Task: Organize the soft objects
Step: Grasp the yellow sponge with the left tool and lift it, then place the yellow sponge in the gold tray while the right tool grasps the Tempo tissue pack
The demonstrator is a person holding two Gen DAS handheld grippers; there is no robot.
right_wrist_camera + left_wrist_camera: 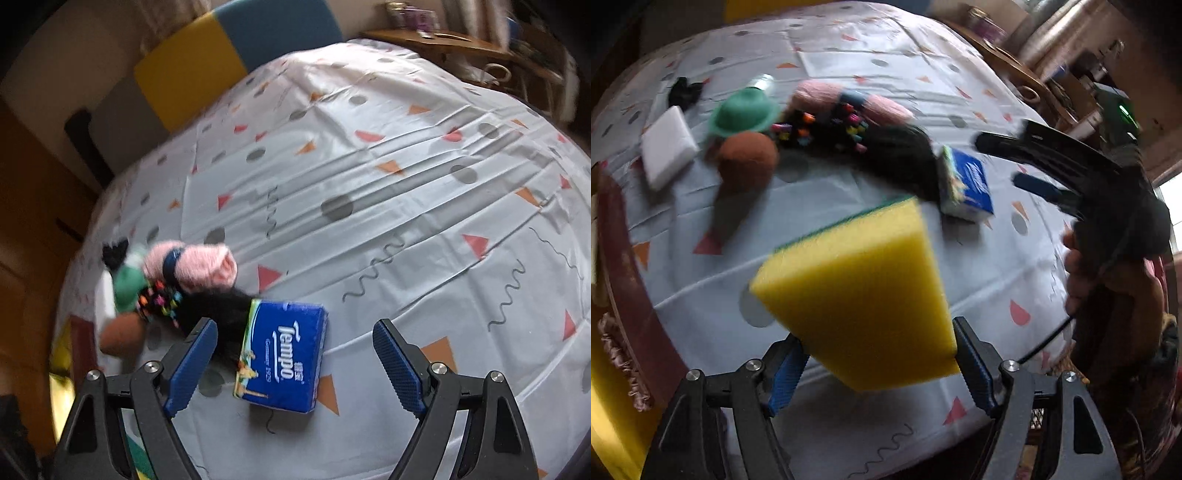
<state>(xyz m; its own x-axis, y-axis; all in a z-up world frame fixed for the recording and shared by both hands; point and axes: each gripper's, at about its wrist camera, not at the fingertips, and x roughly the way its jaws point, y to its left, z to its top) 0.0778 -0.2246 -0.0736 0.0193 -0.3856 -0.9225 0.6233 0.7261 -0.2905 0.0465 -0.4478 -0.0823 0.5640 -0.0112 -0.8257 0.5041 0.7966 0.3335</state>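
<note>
My left gripper (pixel 879 354) is shut on a yellow sponge with a green scouring side (pixel 860 291) and holds it above the table. My right gripper (pixel 291 354) is open and empty, hovering just above a blue Tempo tissue pack (pixel 282 354); it also shows at the right of the left wrist view (pixel 1008 162). The tissue pack (pixel 967 184) lies beside a black fuzzy item with coloured dots (pixel 886 151), a pink yarn skein (pixel 849 101), a green felt hat (pixel 744 112), a brown plush cone (pixel 742 173) and a white foam block (pixel 666 147).
The table carries a patterned light cloth (pixel 406 206). A small black item (pixel 683 92) and a silver cylinder (pixel 762 82) lie at the far left. A yellow and blue chair (pixel 229 55) stands behind the table. Wooden shelves (pixel 461 44) stand at the far right.
</note>
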